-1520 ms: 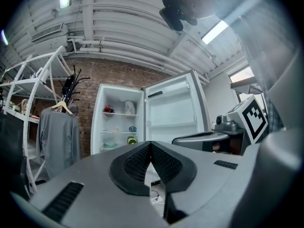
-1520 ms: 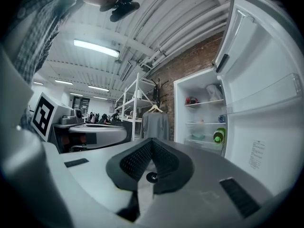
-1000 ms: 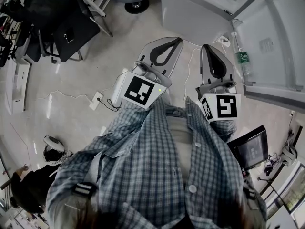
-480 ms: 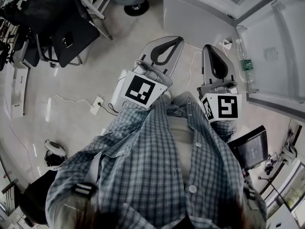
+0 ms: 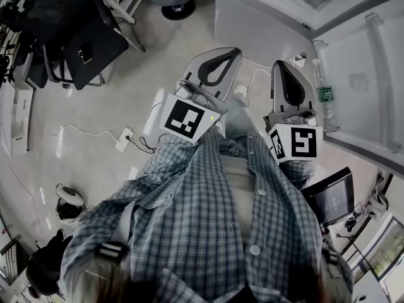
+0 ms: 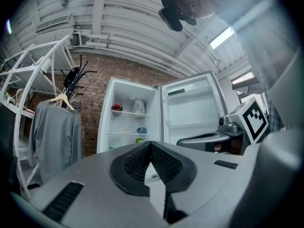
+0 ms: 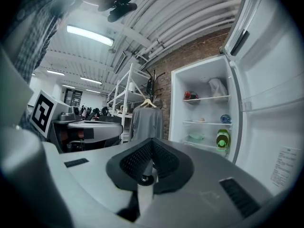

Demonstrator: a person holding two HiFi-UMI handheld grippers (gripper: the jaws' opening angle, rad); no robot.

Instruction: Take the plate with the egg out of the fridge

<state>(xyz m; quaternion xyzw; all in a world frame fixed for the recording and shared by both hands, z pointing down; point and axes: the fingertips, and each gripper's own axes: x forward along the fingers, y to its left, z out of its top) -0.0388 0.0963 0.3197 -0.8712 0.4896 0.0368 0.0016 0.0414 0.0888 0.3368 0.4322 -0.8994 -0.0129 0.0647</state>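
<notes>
The white fridge [image 7: 204, 113] stands open some way ahead, apart from both grippers. On its middle shelf lies a small pale egg [image 7: 201, 119], also in the left gripper view [image 6: 126, 130]; its plate is too small to make out. My left gripper [image 5: 232, 53] and right gripper [image 5: 281, 64] are held side by side in front of my checked shirt, pointing toward the fridge. Both are shut with nothing between the jaws, as the left gripper [image 6: 151, 144] and right gripper [image 7: 152, 140] views show.
The fridge door [image 5: 366, 74] hangs open at the right with a bottle [image 5: 324, 94] in its rack. The shelves hold a red item [image 7: 189, 96], a white bag [image 7: 217, 87], a blue item [image 7: 225, 118] and a green bottle [image 7: 222, 139]. A grey shirt [image 6: 56, 137] hangs left of the fridge. A power strip [image 5: 125, 137] lies on the floor.
The floor and fridge door have shifted in the head view as I step toward the fridge. Both grippers keep their pose and stay shut.
</notes>
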